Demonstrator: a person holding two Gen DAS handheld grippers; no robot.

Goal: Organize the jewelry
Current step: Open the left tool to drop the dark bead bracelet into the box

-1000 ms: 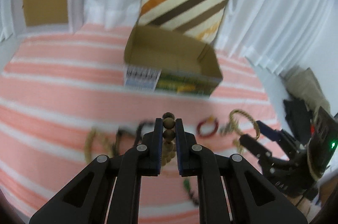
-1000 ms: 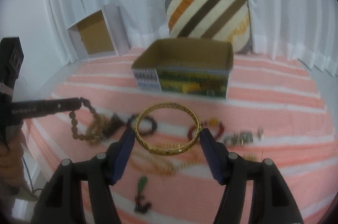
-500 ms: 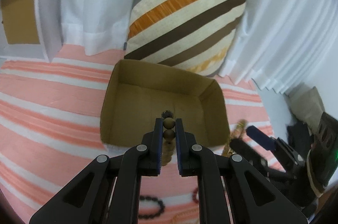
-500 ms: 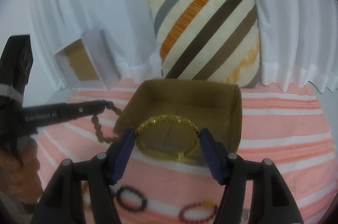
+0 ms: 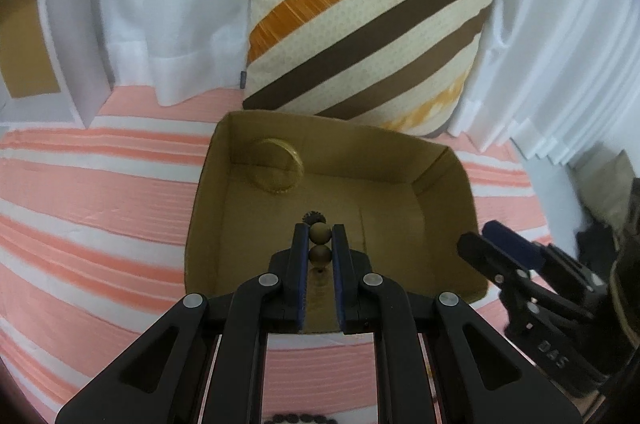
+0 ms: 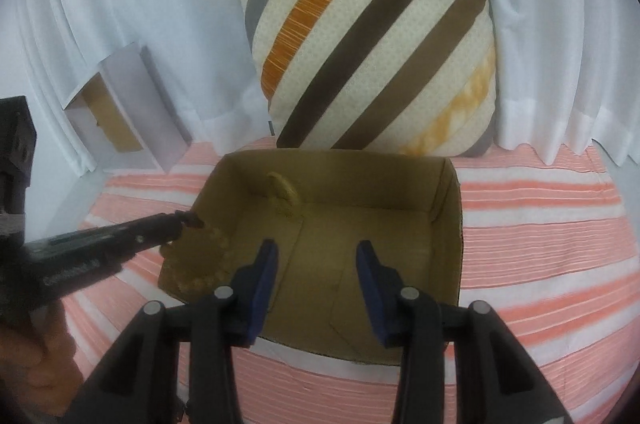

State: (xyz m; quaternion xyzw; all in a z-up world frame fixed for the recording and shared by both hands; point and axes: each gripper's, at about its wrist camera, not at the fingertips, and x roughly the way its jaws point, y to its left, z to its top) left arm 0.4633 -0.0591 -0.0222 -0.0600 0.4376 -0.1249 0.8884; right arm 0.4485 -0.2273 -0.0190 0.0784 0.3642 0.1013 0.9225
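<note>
A striped cushion [image 5: 366,19] leaned on the white curtain beyond both grippers, behind an open cardboard box [image 5: 448,191] on the pink-striped bedcover [image 5: 92,207]. The left gripper [image 5: 320,244] hung over the box, jaws clamped on a wooden bead bracelet [image 5: 320,234]. The right gripper [image 6: 317,264] was at the box's near edge, jaws apart with nothing between them. A gold bangle [image 5: 276,165] leaned in the box's far left corner, ahead of both jaws.

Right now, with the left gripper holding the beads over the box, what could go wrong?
The wooden bead strand hangs near the cardboard box's left wall in the right wrist view; released there, it might drape over the rim. It could also land on the gold bangle leaning in the far corner and knock it flat.
</note>
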